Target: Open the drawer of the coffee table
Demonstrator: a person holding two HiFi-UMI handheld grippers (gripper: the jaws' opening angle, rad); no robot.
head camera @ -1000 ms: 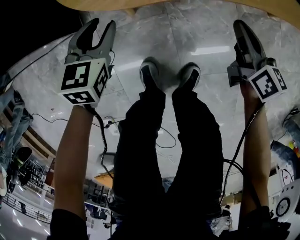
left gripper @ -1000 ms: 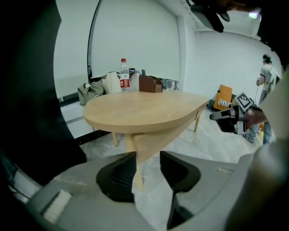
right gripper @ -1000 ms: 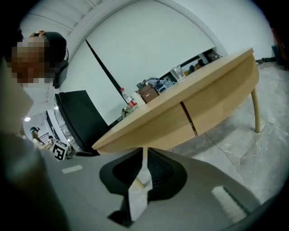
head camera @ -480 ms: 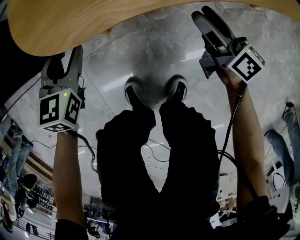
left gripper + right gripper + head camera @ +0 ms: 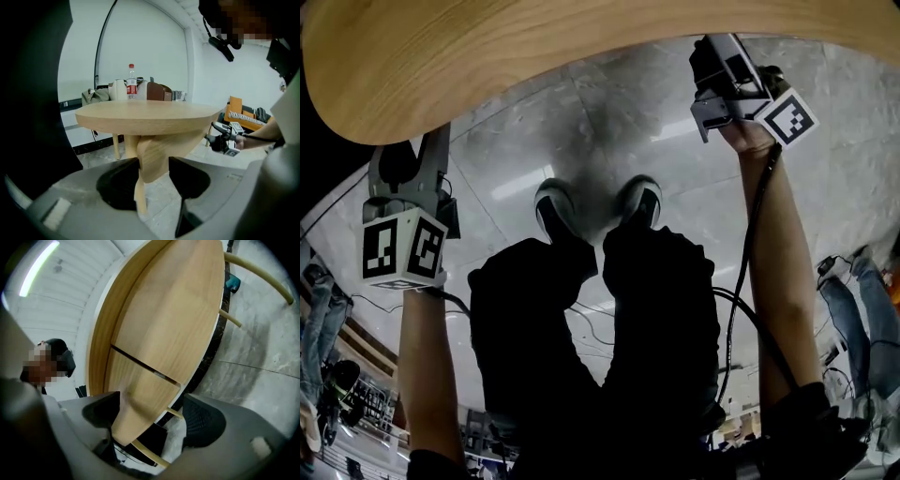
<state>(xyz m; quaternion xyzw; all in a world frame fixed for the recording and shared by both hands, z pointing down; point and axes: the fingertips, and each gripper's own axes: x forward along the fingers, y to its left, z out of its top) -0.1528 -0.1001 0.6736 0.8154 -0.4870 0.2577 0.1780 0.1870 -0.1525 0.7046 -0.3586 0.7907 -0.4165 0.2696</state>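
A round light-wood coffee table (image 5: pixel 487 56) fills the top of the head view. My left gripper (image 5: pixel 412 150) points at its rim on the left, open, its jaws having just widened a little. In the left gripper view the wooden body under the top (image 5: pixel 161 145) shows between the spread jaws of the left gripper (image 5: pixel 153 164), untouched. My right gripper (image 5: pixel 724 56) is tucked under the rim at upper right. Its view looks up at the table's underside (image 5: pixel 168 310), where a dark seam (image 5: pixel 145 366) bounds a panel. The right gripper (image 5: pixel 150 401) has just been opening and presses on nothing.
The person's dark trousers and shoes (image 5: pixel 591 202) stand on grey marble floor close to the table. Cables (image 5: pixel 741 309) trail on the floor. Curved table legs (image 5: pixel 255 270) splay outward. A water bottle (image 5: pixel 131 82) and bags sit on a far ledge.
The table has come much closer in the head view. Both grippers moved toward its rim. The right gripper rolled, slid under the edge, and its jaws went from shut to wide open.
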